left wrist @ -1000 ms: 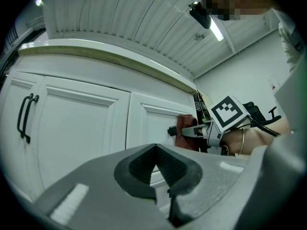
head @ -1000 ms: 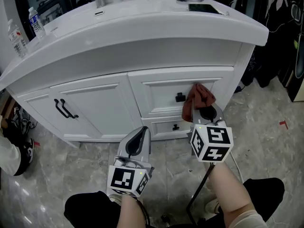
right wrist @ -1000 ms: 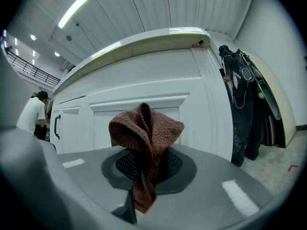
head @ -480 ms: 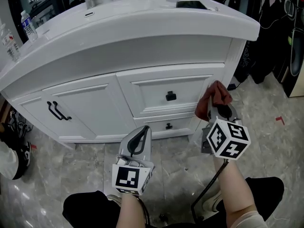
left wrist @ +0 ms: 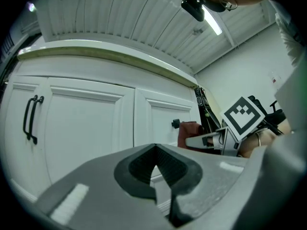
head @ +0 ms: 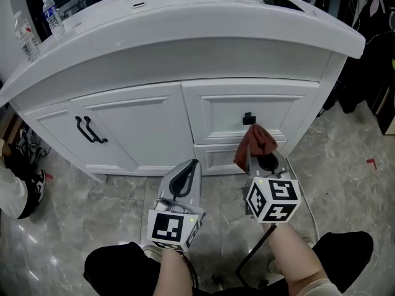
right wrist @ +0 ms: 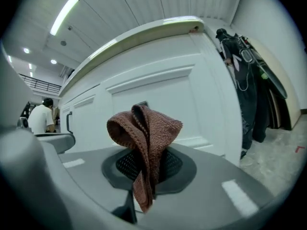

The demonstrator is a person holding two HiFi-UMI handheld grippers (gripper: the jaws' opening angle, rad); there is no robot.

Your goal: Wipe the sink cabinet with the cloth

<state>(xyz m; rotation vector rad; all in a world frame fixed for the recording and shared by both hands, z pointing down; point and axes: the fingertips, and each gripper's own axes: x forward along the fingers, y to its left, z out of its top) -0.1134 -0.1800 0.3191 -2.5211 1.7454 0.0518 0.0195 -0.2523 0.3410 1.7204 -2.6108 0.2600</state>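
Brown cloth (head: 256,143) back under drawer knob (head: 249,118)

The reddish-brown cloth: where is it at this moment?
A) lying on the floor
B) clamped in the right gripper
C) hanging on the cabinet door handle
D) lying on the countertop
B: the cloth stands up from between the closed jaws of the right gripper, close in front of the white cabinet.

Indoor hall: white sink cabinet (head: 142,128), marble floor (head: 349,187), ceiling strip light (right wrist: 62,16).

Brown cloth (right wrist: 144,138) pinched in right gripper (right wrist: 144,176), before white cabinet drawer (right wrist: 163,104).
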